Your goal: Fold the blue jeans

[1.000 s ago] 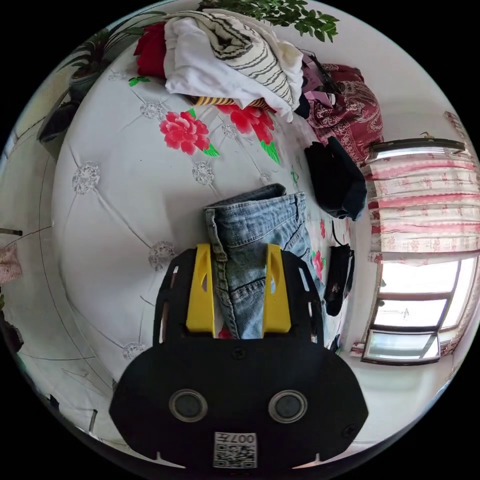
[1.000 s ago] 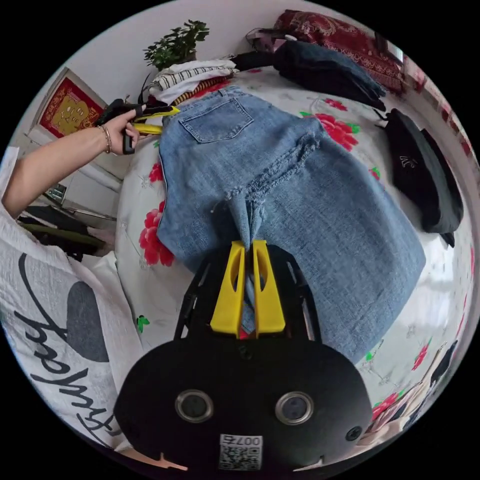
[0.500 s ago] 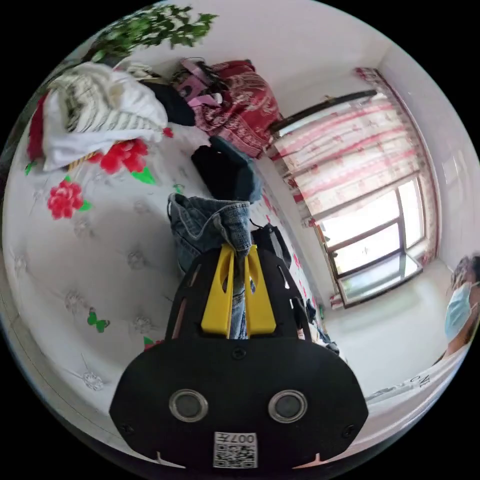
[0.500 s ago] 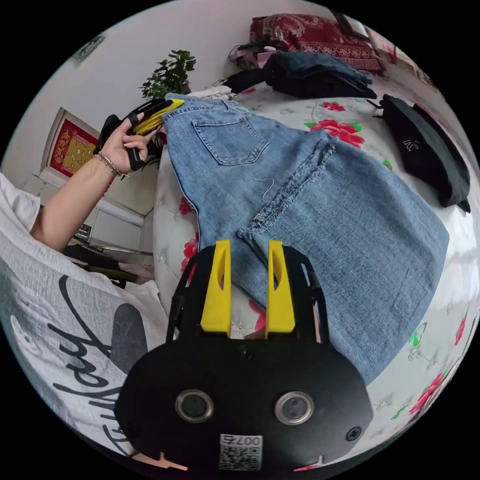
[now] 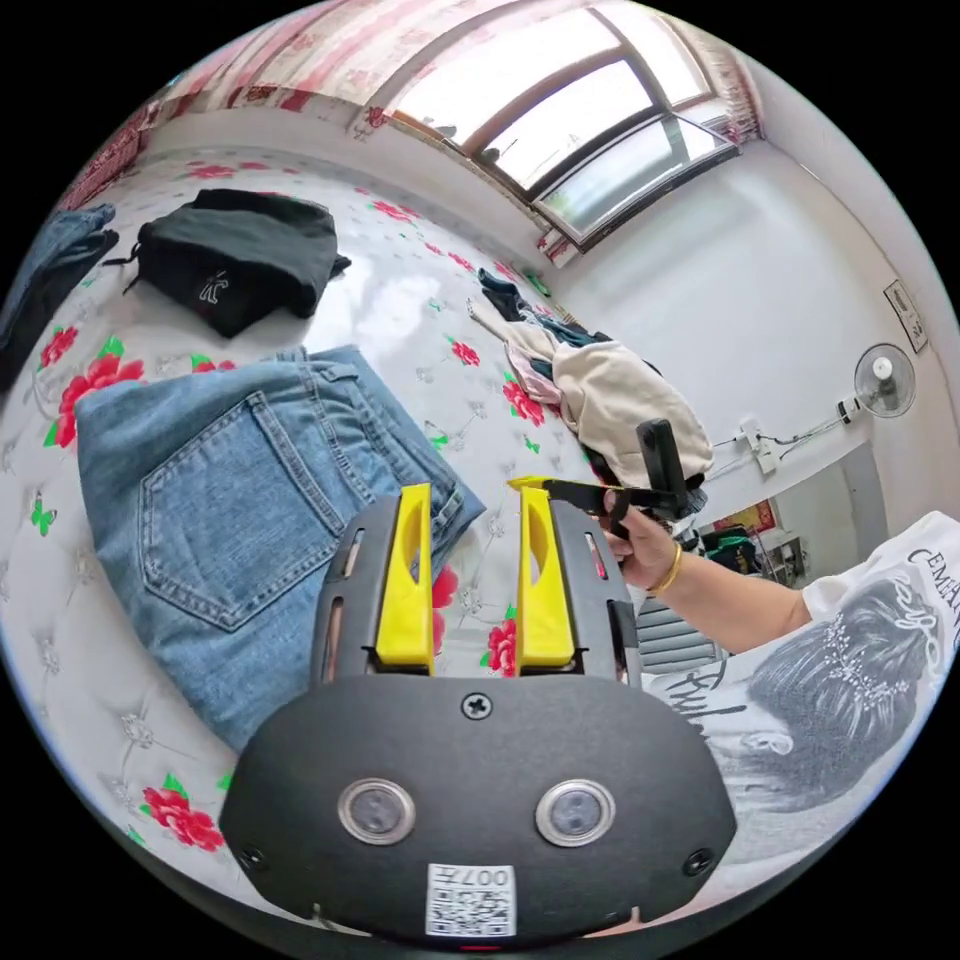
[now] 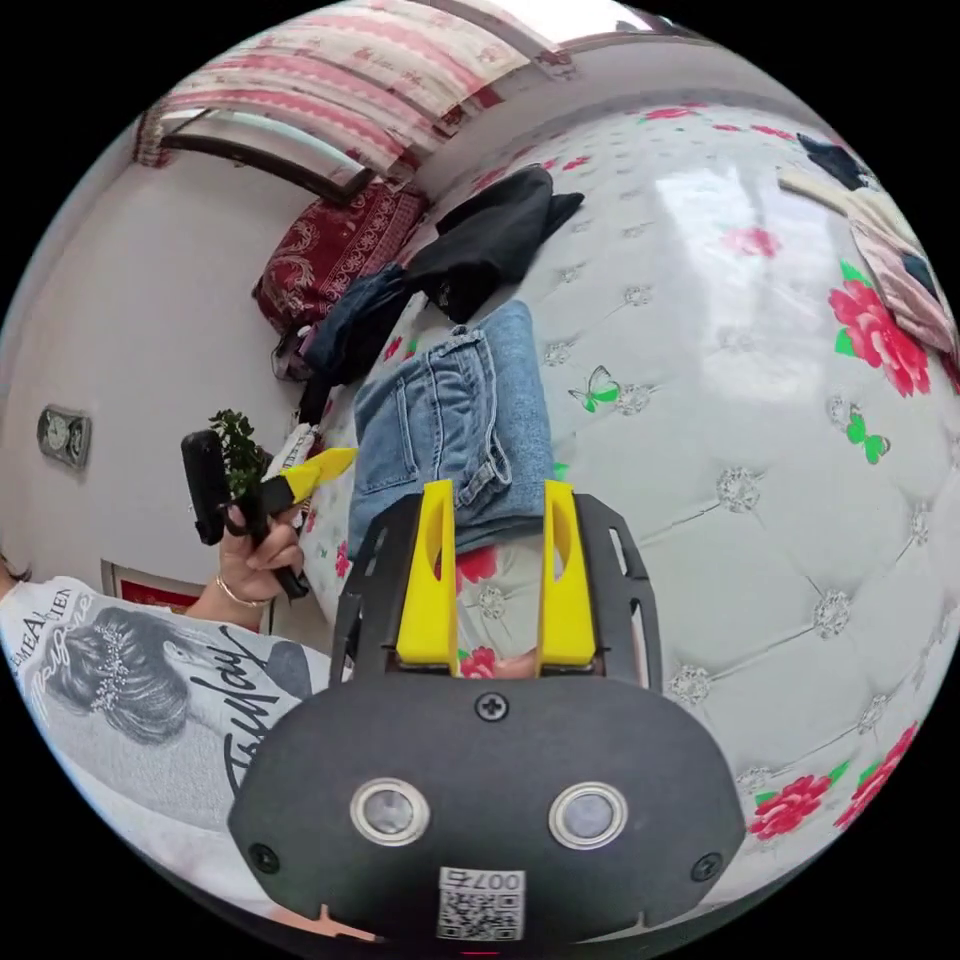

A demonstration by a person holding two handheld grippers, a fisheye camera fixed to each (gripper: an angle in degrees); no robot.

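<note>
Both the left gripper and the right gripper, clamped on denim a moment ago, now hang with jaws apart and empty above the folded blue denim jeans resting on the white floral quilted bed, indicating a completed fold.

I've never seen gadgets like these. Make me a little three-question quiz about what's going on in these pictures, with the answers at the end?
1. True or false: the left gripper is clamped on the blue jeans.
2. What lies beyond the jeans, toward the window, in the left gripper view: (a) a black garment, (b) a red towel, (c) a pair of shoes?
3. Fill in: the jeans lie folded on a white cover printed with red ____.

Key
1. False: both its jaws and those of the right gripper stand apart, holding nothing.
2. (a), the black garment.
3. Flowers.
</note>
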